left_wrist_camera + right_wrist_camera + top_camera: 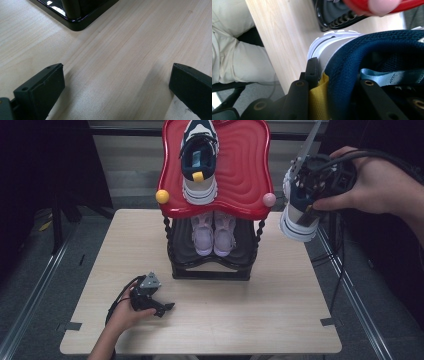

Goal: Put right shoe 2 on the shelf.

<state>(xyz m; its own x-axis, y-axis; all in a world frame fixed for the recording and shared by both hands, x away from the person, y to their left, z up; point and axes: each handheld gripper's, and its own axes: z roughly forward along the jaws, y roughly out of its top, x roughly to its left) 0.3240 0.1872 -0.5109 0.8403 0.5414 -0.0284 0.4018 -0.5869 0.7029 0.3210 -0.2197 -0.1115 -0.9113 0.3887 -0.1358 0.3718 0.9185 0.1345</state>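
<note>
Up at far right, the right gripper (306, 202) carries a navy-and-white sneaker (299, 217) in the air beside the red wavy plastic top shelf (247, 175), likely bound for the bare spot beside its mate (199, 162). Its jaws are clamped on the heel collar, near the yellow tab (318, 100). Near left, the left gripper (167, 309) rests on the pale wooden table (280, 305), jaws spread wide, holding nothing.
</note>
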